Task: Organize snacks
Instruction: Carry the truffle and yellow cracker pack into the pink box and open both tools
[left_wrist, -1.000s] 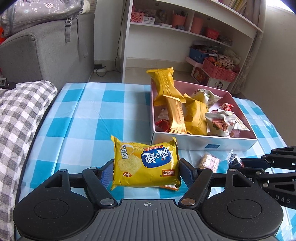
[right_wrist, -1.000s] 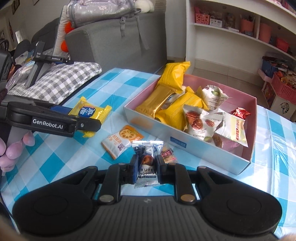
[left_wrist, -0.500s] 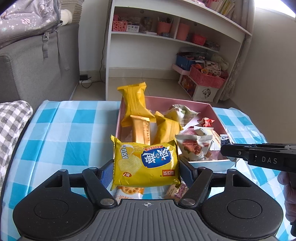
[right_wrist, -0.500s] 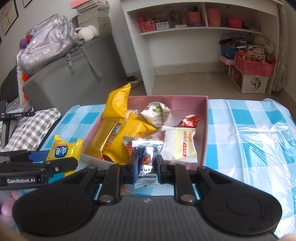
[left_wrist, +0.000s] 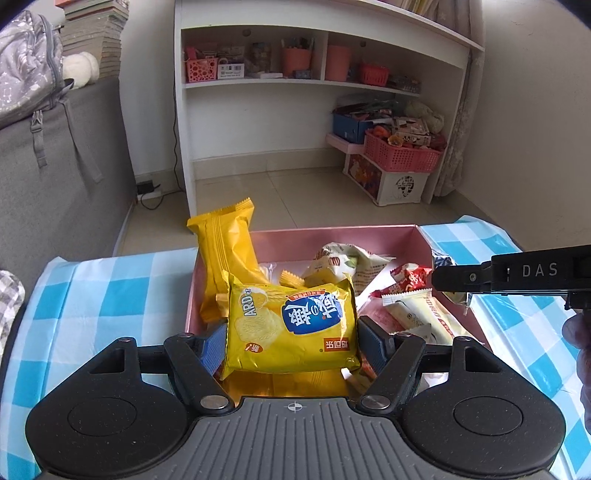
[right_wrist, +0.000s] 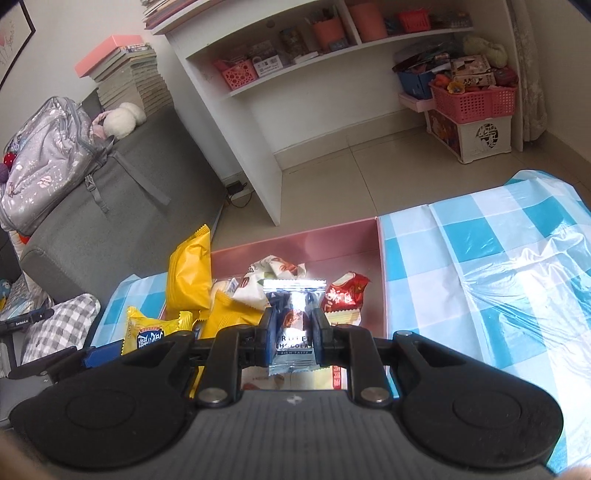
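My left gripper (left_wrist: 291, 345) is shut on a yellow cracker packet (left_wrist: 291, 328) with a blue label, held above the near left part of the pink box (left_wrist: 332, 236). My right gripper (right_wrist: 293, 334) is shut on a small silver chocolate packet (right_wrist: 293, 314), also over the box (right_wrist: 295, 243). The box holds a tall yellow bag (left_wrist: 225, 251), a white and green packet (left_wrist: 343, 262), a red wrapped sweet (left_wrist: 408, 277) and several other snacks. In the left wrist view the right gripper's black finger (left_wrist: 509, 275) reaches in from the right. The same cracker packet (right_wrist: 147, 332) shows at lower left in the right wrist view.
The box sits on a table with a blue and white checked cloth (right_wrist: 498, 258). Behind stand a white shelf unit (left_wrist: 295, 92) with baskets, a pink basket of items (left_wrist: 402, 155) on the floor, and a grey sofa (left_wrist: 62, 177) with a backpack (right_wrist: 48, 166) at left.
Both grippers have carried their packets from the tablecloth in front of the box to above its inside. The right wrist view has rolled, and the loose snacks on the cloth have dropped out of view.
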